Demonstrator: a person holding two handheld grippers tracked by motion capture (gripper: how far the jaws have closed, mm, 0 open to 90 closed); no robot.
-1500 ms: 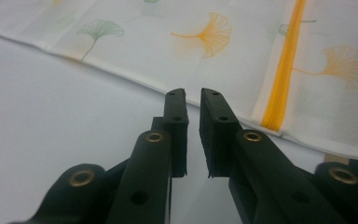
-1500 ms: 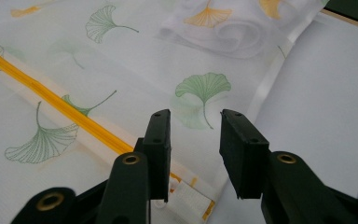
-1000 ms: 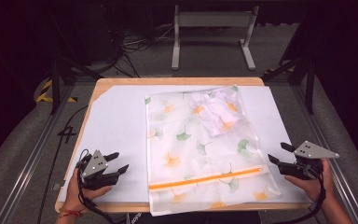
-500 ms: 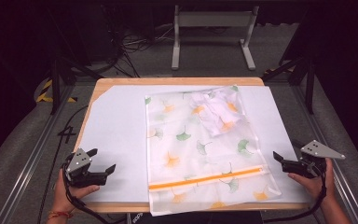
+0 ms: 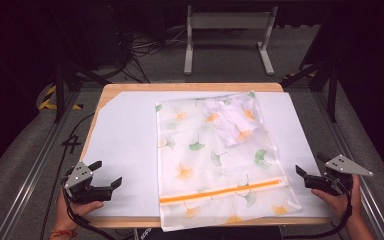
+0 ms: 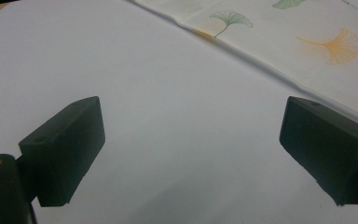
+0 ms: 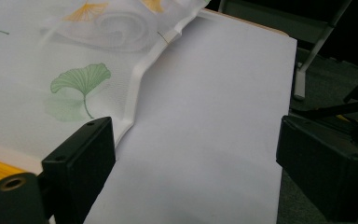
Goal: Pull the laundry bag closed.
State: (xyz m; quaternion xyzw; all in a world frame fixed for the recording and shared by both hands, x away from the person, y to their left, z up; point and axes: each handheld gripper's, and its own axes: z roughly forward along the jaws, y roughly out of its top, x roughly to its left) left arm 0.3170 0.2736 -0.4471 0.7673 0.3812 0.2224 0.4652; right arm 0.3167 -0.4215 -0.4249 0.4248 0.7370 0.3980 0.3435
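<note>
A white mesh bag (image 5: 215,165) printed with green and orange leaves lies flat on the white sheet (image 5: 125,140), its orange zip (image 5: 225,191) near the front end. Through the mesh a folded white cloth (image 5: 232,120) shows at the far right. My left gripper (image 5: 109,172) rests over the sheet at the front left, apart from the bag's edge (image 6: 307,46). Its jaws have just been opening and hold nothing (image 6: 191,149). My right gripper (image 5: 310,167) stands open just off the bag's right edge (image 7: 37,70). Its jaws have also just been opening, with bare sheet between them (image 7: 193,163).
The sheet covers a wooden table (image 5: 190,86) whose edge shows at the back and front. Metal rails run along both sides on the grey floor. A stand (image 5: 227,30) and cables lie beyond the far edge.
My left gripper has moved left, away from the bag, and its jaws have spread. My right gripper has drawn back a little from the bag's right edge, with its jaws wider too.
</note>
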